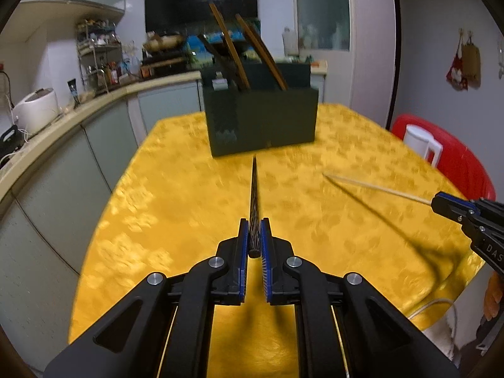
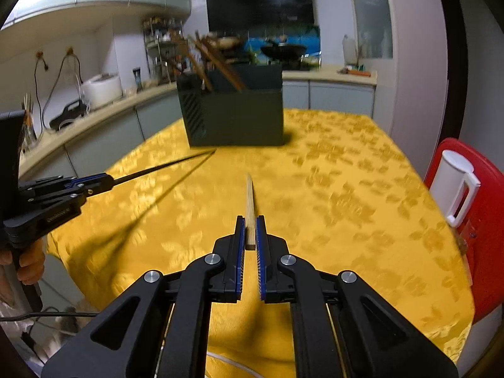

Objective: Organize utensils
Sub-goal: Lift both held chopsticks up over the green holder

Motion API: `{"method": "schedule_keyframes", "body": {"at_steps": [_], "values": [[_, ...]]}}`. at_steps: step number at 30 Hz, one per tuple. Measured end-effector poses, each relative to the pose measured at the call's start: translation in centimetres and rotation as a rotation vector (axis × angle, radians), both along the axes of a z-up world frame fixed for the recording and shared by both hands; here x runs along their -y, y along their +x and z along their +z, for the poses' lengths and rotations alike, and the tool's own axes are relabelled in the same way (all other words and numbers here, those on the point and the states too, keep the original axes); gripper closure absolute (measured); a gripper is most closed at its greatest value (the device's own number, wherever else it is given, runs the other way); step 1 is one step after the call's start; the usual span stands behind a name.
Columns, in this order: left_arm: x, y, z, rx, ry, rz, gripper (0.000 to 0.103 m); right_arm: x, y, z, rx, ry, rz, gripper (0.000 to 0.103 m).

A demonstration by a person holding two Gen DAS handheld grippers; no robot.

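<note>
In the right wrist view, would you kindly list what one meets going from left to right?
Left gripper → dark chopstick → utensil box → white jug → red chair.

You've got a white jug (image 2: 453,189) on a red stool (image 2: 482,220), TV (image 2: 260,0) and rice cooker (image 2: 100,89) behind.

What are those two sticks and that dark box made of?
The pale chopstick looks like bare wood or bamboo, matte tan. The dark chopstick has a speckled pattern, perhaps lacquered wood or composite. The box seems matte dark-green plastic, though blur leaves it uncertain.
</note>
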State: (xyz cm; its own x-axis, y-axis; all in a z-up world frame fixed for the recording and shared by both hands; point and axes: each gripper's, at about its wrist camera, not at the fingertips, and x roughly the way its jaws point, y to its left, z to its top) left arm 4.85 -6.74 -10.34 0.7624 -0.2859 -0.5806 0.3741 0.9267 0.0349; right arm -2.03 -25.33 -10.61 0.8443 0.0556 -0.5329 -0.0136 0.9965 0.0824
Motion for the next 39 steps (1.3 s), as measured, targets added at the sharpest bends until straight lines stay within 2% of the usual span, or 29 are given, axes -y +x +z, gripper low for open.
{"method": "schedule_keyframes", "body": {"at_steps": [6, 17, 22, 33, 39], "values": [[-1.1, -0.5, 3.9, 0.082, -0.030, 0.003, 0.096, 0.5, -0.2, 2.1, 0.062, 0.009, 0.002, 0.096], [-1.5, 0.4, 8.1, 0.160, -0.058, -0.019, 0.096, 0.1, 0.8, 5.8, 0.154, 0.046, 0.052, 0.096], [-1.7, 2.1, 9.2, 0.147, -0.071, -0.036, 0.096, -0.3, 1.7, 6.7, 0.165, 0.049, 0.067, 0.096], [-1.7, 5.5, 11.2, 0.113, -0.068, -0.076, 0.096, 1.5, 6.1, 8.7, 0.131, 0.109, 0.064, 0.096], [-1.4, 7.5, 12.1, 0.056, -0.072, -0.103, 0.096, 2.8, 8.0, 10.1, 0.138, 0.131, 0.061, 0.096]]}}
